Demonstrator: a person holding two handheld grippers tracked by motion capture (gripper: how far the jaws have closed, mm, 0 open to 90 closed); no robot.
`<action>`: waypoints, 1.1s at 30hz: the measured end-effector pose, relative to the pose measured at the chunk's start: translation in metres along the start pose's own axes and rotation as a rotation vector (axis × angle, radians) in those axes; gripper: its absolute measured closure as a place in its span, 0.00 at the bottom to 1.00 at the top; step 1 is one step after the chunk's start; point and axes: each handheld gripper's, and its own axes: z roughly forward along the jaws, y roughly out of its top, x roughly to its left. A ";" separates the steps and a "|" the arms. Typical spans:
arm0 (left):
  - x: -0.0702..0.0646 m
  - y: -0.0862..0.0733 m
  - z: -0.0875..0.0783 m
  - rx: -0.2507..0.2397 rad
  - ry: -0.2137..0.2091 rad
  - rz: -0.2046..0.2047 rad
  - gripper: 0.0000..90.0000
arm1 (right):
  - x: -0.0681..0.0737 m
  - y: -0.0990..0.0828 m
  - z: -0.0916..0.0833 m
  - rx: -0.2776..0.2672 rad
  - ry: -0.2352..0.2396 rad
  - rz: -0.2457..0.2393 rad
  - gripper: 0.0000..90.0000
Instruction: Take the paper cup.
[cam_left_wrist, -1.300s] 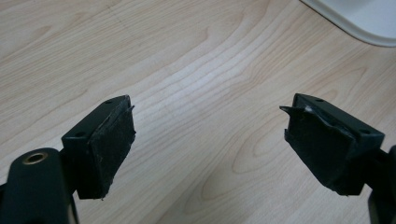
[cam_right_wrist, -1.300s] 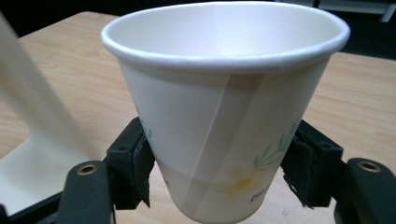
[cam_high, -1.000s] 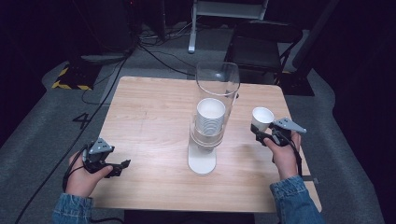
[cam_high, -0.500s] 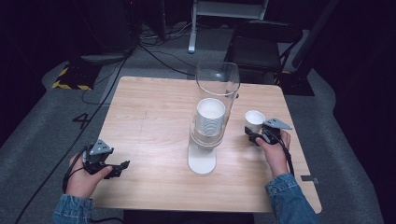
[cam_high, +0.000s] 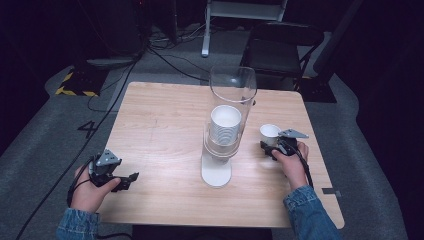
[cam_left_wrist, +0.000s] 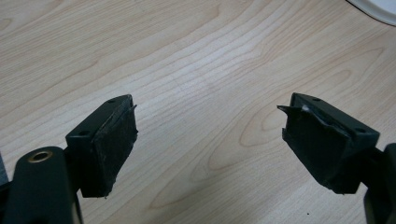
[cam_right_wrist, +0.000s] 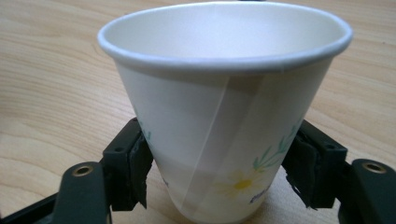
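In the high view a paper cup (cam_high: 270, 133) stands upright right of centre on the wooden surface (cam_high: 160, 130), just beside the right gripper (cam_high: 272, 149), which a hand (cam_high: 291, 162) holds low against it. In the right gripper view the cup (cam_right_wrist: 224, 107) sits between the two black jaws; their pads (cam_right_wrist: 140, 168) lie at its lower sides, and the jaws have just been opening, so the cup is no longer clamped and rests on the wood. In the middle of the frame a clear tube (cam_high: 231, 112) on a white base (cam_high: 216, 172) holds a stack of cups (cam_high: 225, 125). At lower left the left gripper (cam_high: 127, 180) rests on the surface, its jaws wide apart over bare wood.
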 end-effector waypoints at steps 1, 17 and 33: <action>0.000 0.000 0.000 -0.001 0.001 0.002 0.19 | 0.000 -0.001 0.000 0.007 -0.003 -0.004 0.34; -0.001 0.005 0.004 -0.007 -0.010 0.003 0.19 | 0.002 -0.003 -0.007 0.029 -0.003 -0.010 0.20; -0.007 0.016 0.011 -0.022 -0.056 0.031 0.19 | 0.004 0.006 -0.069 -0.039 0.031 -0.020 0.18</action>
